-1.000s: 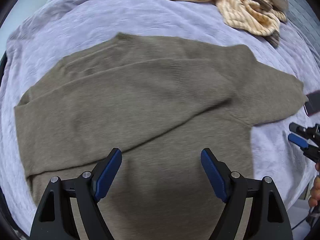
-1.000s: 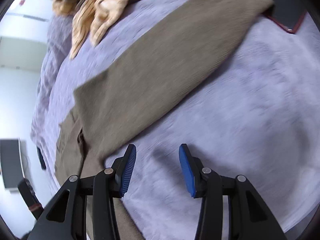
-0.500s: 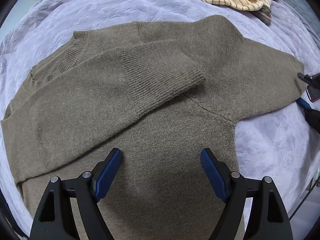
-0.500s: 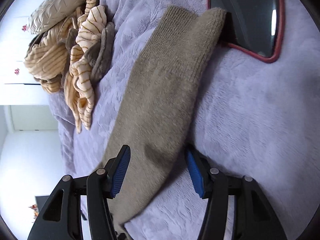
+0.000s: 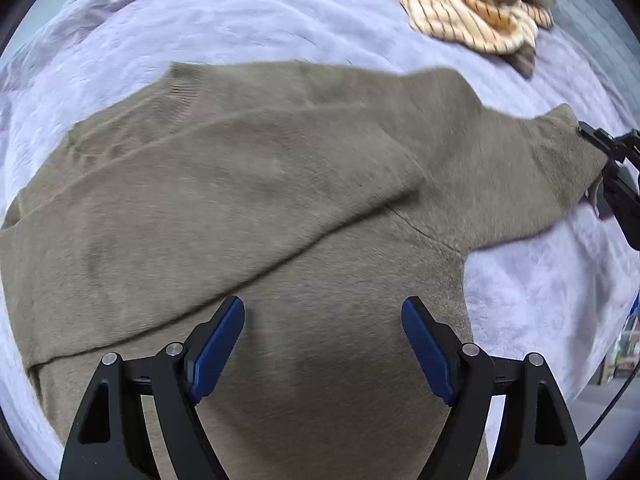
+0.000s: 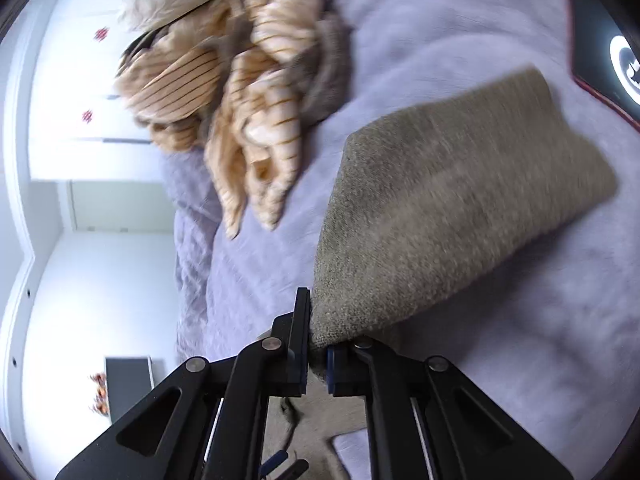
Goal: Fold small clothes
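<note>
Your right gripper (image 6: 318,354) is clamped on the sweater sleeve (image 6: 452,216); your left gripper (image 5: 322,344) hangs with its fingers wide apart.

The olive sweater (image 5: 248,216) lies spread on the lavender blanket (image 5: 224,20), one sleeve folded across its chest. Your left gripper is over its near hem, holding nothing. The pinched sleeve is at the right. Striped clothes (image 6: 240,92) are heaped on the far side.

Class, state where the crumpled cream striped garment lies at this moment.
The crumpled cream striped garment lies on the lilac plush blanket, top right in the left wrist view, beyond the olive knitted sweater; it touches neither gripper.
</note>
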A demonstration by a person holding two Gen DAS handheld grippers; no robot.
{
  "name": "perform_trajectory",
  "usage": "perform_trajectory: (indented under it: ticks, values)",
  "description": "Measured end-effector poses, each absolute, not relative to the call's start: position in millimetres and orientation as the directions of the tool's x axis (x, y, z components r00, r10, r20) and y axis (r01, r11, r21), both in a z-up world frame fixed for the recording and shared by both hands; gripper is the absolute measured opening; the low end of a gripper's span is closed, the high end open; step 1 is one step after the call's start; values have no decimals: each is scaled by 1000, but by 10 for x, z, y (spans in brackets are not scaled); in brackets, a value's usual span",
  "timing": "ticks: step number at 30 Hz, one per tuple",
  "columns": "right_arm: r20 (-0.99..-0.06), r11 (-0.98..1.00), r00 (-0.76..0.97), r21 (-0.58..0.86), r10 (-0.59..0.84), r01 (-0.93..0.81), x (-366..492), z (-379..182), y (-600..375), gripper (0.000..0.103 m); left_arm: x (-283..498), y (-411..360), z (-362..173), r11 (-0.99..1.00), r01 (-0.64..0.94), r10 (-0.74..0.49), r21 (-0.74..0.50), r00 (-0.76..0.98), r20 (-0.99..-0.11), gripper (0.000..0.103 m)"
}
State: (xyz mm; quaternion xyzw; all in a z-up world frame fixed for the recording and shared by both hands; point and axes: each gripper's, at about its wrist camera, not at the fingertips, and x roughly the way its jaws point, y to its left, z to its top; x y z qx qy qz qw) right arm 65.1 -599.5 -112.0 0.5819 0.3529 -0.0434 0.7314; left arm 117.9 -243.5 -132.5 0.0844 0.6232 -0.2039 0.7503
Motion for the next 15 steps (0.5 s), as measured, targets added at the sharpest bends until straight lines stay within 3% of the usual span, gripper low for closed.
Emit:
perform_trajectory:
  ticks: [9,15]
  values:
    - [-563,584,717,766,411,267,1274,-261,-4800,7,1465,-1430,-1087,951,301,-158,-72,270,-950,82]
    - [-688,811,576,581,440,74,1705,-143,-3334,7,1426,-500,-1122,983,180,-101,-47,303,-948,82]
